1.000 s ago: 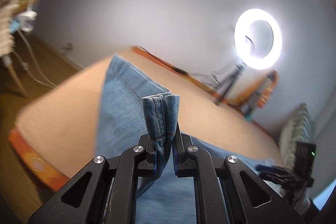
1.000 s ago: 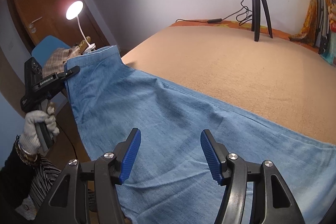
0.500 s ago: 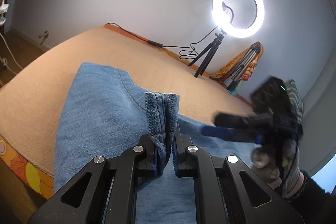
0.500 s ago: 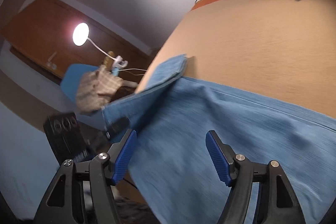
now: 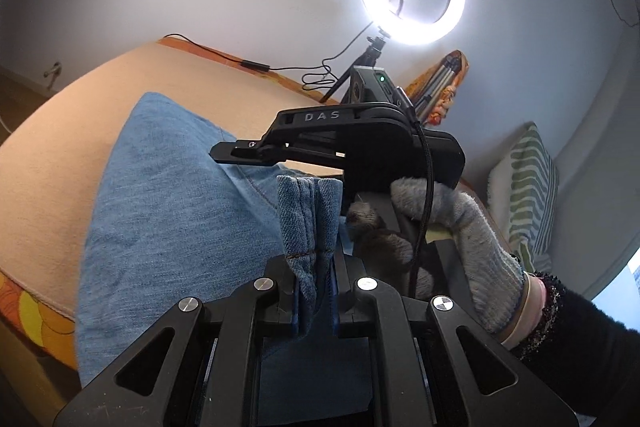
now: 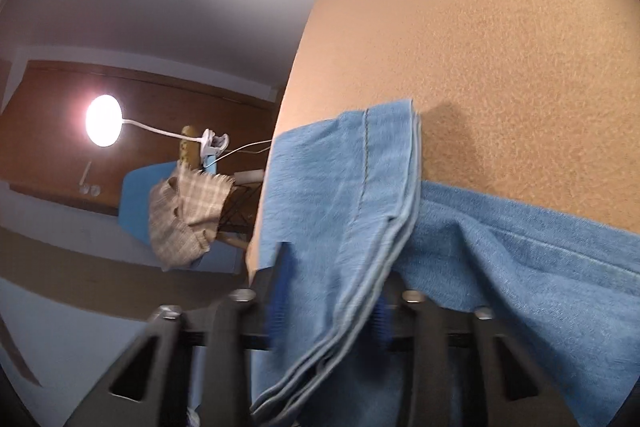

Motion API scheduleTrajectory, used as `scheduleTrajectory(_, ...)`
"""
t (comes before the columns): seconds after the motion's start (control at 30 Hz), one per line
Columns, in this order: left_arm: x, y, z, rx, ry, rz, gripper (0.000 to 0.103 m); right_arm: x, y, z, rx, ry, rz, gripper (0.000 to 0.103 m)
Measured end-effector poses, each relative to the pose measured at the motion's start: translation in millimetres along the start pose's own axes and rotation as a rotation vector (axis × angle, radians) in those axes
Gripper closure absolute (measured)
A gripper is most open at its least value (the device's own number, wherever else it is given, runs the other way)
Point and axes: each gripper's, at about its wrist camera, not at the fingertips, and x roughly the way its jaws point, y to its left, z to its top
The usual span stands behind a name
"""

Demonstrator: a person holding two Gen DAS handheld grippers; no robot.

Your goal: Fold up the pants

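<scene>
1. Left hand-held gripper (image 5: pixel 314 291) is closed tight on the hem bundle of the pants (image 5: pixel 172 211), which lie lengthwise on the bed (image 5: pixel 60 155).
2. Right hand-held gripper (image 6: pixel 332 303) stands just beside; its blue pads (image 6: pixel 280 291) sit around folded layers, but blur hides whether they pinch.

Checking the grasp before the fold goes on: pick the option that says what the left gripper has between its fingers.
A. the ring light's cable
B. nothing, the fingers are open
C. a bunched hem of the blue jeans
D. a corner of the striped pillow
C: in the left wrist view the left gripper is shut on a bunched denim hem of the jeans, which stands up between its fingers.
</scene>
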Motion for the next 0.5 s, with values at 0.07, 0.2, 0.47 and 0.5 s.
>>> scheduleTrajectory(0.07, 0, -5, 0, 0.006, 0.002, -0.017, 0.095, -8, 11, -2, -0.071, -0.034, -0.053, 0.09)
scheduleTrajectory(0.2, 4, -21, -2, 0.031, 0.012, -0.053, 0.094, -43, 27, -9, -0.173, -0.12, -0.129, 0.096)
scheduleTrajectory(0.47, 24, -69, -9, 0.108, 0.06, -0.139, 0.095, -106, 36, -29, -0.288, -0.236, -0.265, 0.098)
scheduleTrajectory(0.5, 28, -75, -10, 0.115, 0.069, -0.151, 0.095, -113, 35, -32, -0.295, -0.245, -0.277, 0.098)
